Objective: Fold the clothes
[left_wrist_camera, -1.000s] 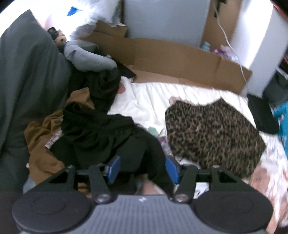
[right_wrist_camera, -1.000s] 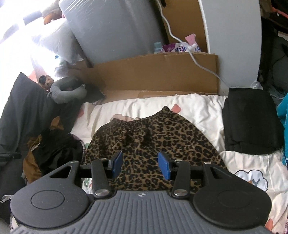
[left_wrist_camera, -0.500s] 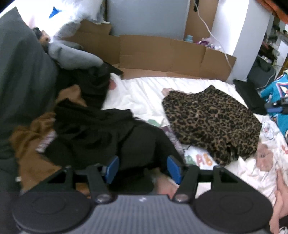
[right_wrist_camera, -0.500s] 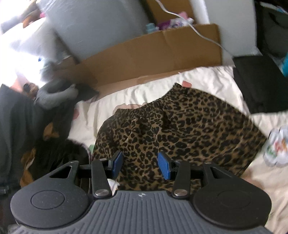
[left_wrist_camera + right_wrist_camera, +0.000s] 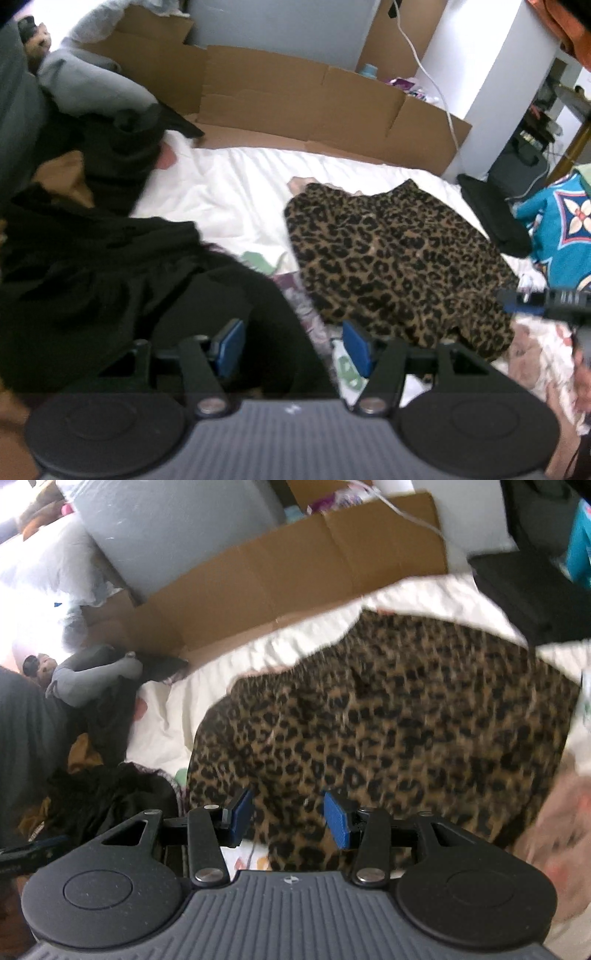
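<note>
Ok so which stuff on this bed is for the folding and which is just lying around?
For the folding:
leopard-print skirt
black clothes heap
brown garment
left gripper and right gripper, both open

Just lying about:
cardboard
white cable
grey stuffed toy
blue patterned fabric

Both tongs (image 5: 293, 349) (image 5: 288, 819) seemingly agape, empty

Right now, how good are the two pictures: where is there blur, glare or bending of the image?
Left wrist view: mild blur; the leopard-print garment reads clearly, the black clothes lose detail in darkness, and the cardboard bows with the fisheye. Right wrist view: stronger motion blur smears the leopard-print garment, and glare whitens the upper left corner.
</note>
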Demonstrator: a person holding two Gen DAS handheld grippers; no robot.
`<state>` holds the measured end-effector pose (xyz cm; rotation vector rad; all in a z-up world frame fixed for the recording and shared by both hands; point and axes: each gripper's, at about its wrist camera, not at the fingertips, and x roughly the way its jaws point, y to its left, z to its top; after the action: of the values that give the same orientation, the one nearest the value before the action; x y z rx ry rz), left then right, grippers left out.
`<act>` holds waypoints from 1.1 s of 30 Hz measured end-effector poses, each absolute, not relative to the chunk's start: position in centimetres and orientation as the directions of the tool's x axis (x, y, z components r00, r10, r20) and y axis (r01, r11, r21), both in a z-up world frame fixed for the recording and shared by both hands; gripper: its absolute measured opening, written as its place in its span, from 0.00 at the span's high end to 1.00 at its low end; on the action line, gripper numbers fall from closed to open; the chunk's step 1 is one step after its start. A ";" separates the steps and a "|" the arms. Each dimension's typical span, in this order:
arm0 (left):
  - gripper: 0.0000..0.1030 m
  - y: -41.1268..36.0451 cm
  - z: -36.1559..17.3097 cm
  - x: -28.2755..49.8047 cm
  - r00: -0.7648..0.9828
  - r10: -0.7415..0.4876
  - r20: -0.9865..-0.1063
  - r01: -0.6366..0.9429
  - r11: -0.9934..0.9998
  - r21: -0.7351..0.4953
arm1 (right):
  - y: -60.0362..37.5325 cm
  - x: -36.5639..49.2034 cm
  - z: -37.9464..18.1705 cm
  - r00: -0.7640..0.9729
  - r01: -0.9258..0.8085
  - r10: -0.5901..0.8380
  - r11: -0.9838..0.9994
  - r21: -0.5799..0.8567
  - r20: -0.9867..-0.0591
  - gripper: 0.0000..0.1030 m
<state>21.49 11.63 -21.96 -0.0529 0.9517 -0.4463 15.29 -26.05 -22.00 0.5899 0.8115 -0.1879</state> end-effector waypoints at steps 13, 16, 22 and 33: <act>0.39 5.9 -28.6 25.1 0.408 -0.419 -0.812 0.409 0.878 -0.248 | -25.6 11.2 -28.5 0.676 0.505 0.240 0.539 0.675 -0.697 0.51; 0.39 5.3 -29.8 25.8 0.402 -0.419 -0.814 0.406 0.879 -0.252 | -26.4 9.2 -30.7 0.712 0.536 0.284 0.373 0.758 -0.643 0.50; 0.40 4.2 -31.2 26.3 0.416 -0.404 -0.814 0.418 0.880 -0.224 | -27.4 7.1 -34.7 0.761 0.561 0.311 0.126 0.818 -0.569 0.50; 0.40 3.7 -33.2 27.4 0.362 -0.420 -0.832 0.451 0.860 -0.238 | -26.5 8.1 -38.4 0.829 0.525 0.312 -0.146 0.839 -0.464 0.53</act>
<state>27.41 3.68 -33.18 0.0326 1.0619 -0.5606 8.12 -26.55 -38.38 1.7484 0.6472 -0.2095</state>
